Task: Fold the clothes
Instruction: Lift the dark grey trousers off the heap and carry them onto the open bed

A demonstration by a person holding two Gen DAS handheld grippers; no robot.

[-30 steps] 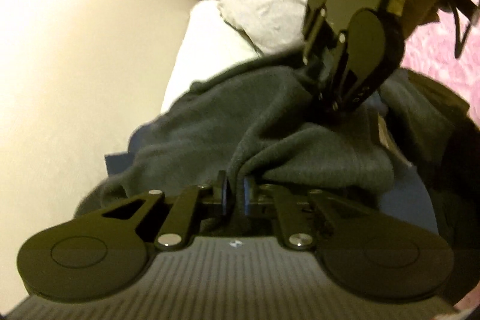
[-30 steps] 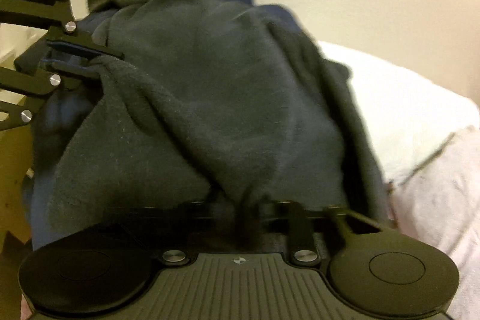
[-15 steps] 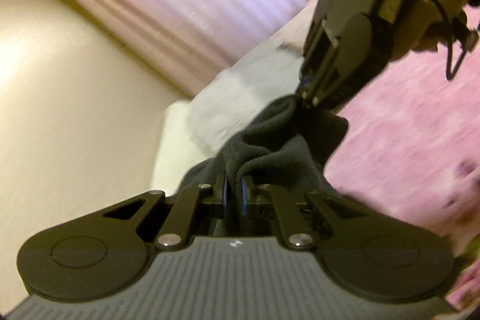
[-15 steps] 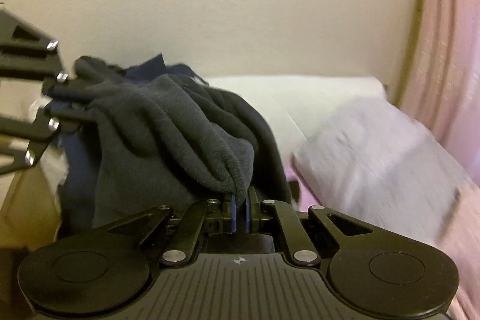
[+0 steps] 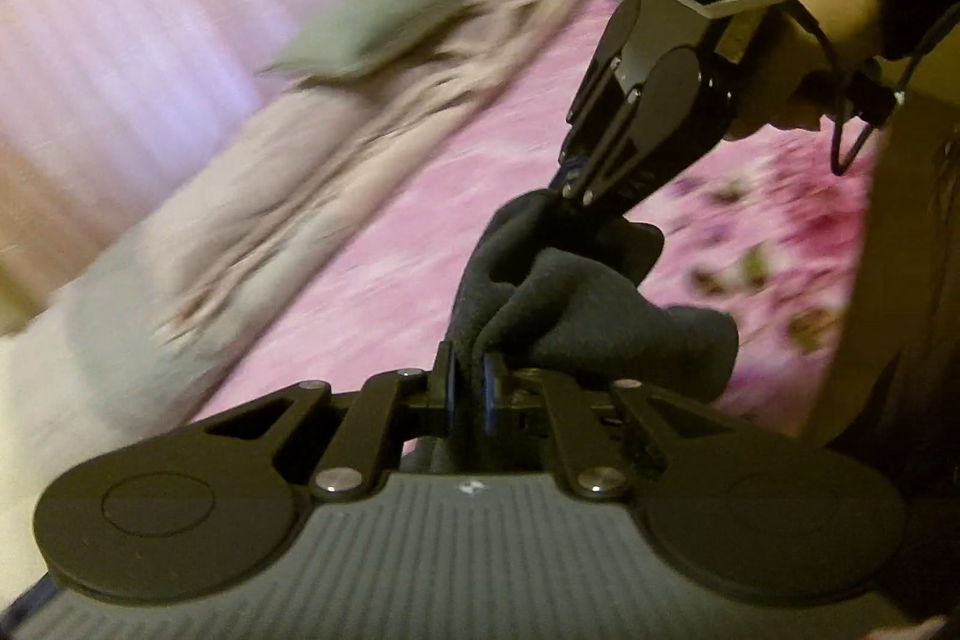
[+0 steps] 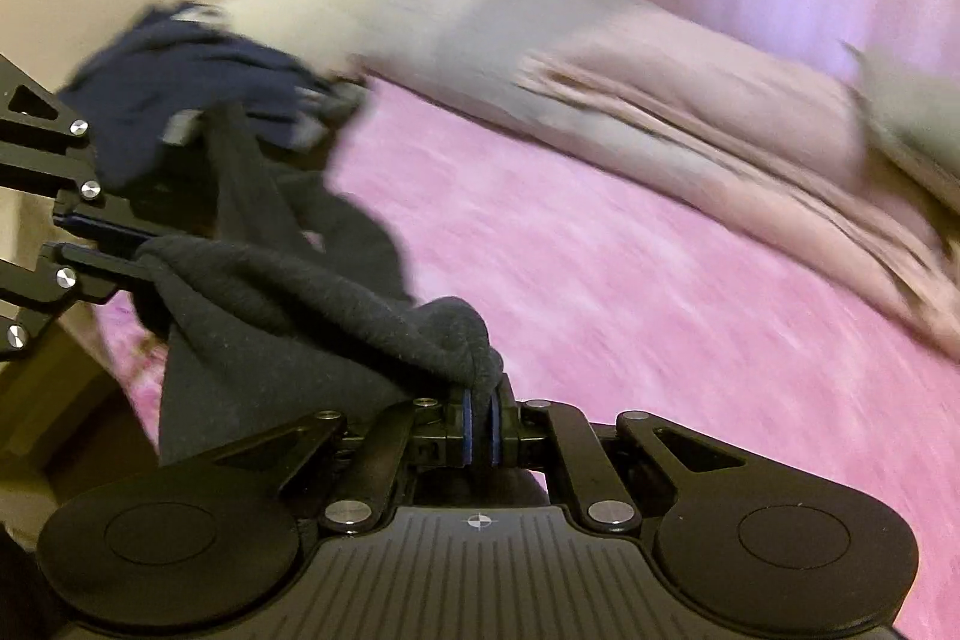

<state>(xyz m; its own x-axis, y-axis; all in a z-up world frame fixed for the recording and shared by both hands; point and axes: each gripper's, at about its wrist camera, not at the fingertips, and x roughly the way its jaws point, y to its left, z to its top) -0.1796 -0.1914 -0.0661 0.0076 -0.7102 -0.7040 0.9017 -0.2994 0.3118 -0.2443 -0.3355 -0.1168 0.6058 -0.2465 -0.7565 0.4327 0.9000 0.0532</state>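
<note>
Two grippers — left gripper [image 5: 468, 388] and right gripper [image 6: 479, 424] — are each pinching one dark fleece garment [image 6: 312, 316] over one pink bedspread [image 6: 630, 280].

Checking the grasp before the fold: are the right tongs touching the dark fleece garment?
Touching. The right wrist view shows the right tongs shut on a bunched edge of the dark fleece garment, fabric pinched between the blue pads.
</note>
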